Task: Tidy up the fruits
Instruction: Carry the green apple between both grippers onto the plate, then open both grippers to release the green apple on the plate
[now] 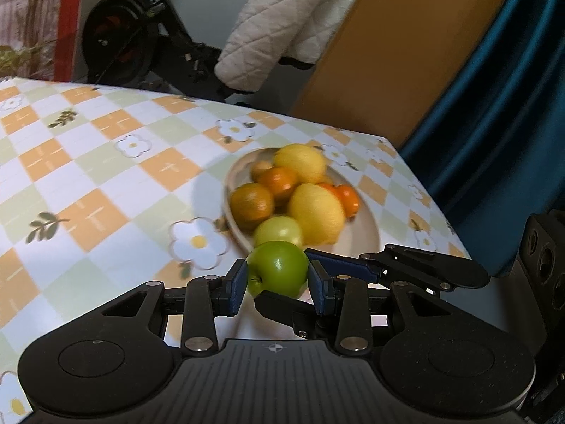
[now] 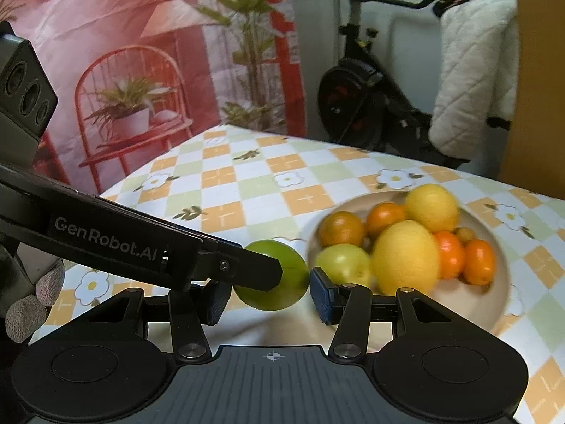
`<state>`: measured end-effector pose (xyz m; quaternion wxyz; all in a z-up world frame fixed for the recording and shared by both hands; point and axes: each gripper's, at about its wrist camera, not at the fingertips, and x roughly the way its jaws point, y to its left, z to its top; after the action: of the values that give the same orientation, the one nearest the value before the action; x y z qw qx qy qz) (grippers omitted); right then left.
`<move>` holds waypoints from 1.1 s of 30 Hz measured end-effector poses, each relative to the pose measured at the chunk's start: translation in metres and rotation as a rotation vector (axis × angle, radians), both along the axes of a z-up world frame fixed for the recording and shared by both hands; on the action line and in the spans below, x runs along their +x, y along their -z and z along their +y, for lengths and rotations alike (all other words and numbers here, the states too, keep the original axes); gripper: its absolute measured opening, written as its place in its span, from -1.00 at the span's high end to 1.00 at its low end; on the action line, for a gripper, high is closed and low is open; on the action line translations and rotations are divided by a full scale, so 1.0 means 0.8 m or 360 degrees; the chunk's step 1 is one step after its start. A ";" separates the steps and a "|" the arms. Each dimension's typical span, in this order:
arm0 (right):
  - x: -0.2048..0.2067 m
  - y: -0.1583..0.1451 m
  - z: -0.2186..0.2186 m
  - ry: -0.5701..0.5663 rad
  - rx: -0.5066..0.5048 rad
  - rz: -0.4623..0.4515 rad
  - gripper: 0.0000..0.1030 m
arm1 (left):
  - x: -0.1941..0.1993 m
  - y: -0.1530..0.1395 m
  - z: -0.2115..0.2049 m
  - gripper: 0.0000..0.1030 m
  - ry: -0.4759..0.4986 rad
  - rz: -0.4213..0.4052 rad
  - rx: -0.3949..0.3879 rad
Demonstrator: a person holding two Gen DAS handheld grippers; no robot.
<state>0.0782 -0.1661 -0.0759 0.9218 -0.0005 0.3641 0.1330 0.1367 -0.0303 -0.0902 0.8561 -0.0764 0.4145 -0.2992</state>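
Note:
A green apple (image 1: 277, 272) sits between the blue pads of my left gripper (image 1: 278, 282), which is shut on it just before the near rim of a cream plate (image 1: 360, 233). The plate holds two lemons, a pale green fruit and several small orange fruits. In the right wrist view the same apple (image 2: 293, 281) lies between the fingers of my right gripper (image 2: 271, 295), which is open around it, with the left gripper's finger (image 2: 254, 272) across the apple's front. The plate (image 2: 494, 304) lies just right of the apple.
The table has a checked orange, green and white cloth with flowers (image 1: 106, 162). Its far right corner (image 1: 385, 141) is near a blue curtain and a brown panel. An exercise bike (image 2: 356, 99) with a white quilted cover stands behind the table.

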 end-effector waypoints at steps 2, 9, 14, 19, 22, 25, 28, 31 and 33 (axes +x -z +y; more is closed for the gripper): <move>-0.005 -0.003 -0.011 0.0032 0.0000 -0.0014 0.13 | 0.000 -0.002 -0.012 0.23 0.0022 -0.0006 0.0005; -0.017 -0.004 -0.049 0.0154 0.0007 -0.0037 0.13 | 0.003 -0.003 -0.054 0.23 0.0110 -0.0008 0.0021; -0.022 -0.001 -0.074 0.0237 0.0015 -0.0033 0.13 | 0.007 0.001 -0.081 0.23 0.0166 0.0002 0.0036; -0.027 0.007 -0.092 0.0296 0.0021 -0.0017 0.13 | 0.012 0.009 -0.101 0.22 0.0200 0.0019 0.0055; -0.027 0.011 -0.099 0.0318 0.0021 -0.0006 0.13 | 0.013 0.012 -0.105 0.22 0.0203 0.0028 0.0059; -0.025 0.014 -0.101 0.0336 0.0021 0.0003 0.13 | 0.016 0.013 -0.109 0.21 0.0202 0.0035 0.0064; -0.022 0.016 -0.103 0.0347 0.0020 0.0005 0.14 | 0.018 0.016 -0.112 0.21 0.0201 0.0044 0.0086; -0.020 0.018 -0.102 0.0347 0.0011 0.0018 0.16 | 0.020 0.021 -0.115 0.22 0.0197 0.0053 0.0100; -0.021 0.020 -0.102 0.0343 0.0015 0.0023 0.18 | 0.020 0.022 -0.115 0.22 0.0190 0.0050 0.0106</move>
<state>0.0614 -0.2474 -0.0915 0.9281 0.0440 0.3680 0.0348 0.1527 -0.1220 -0.1080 0.8322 -0.0276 0.4413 -0.3345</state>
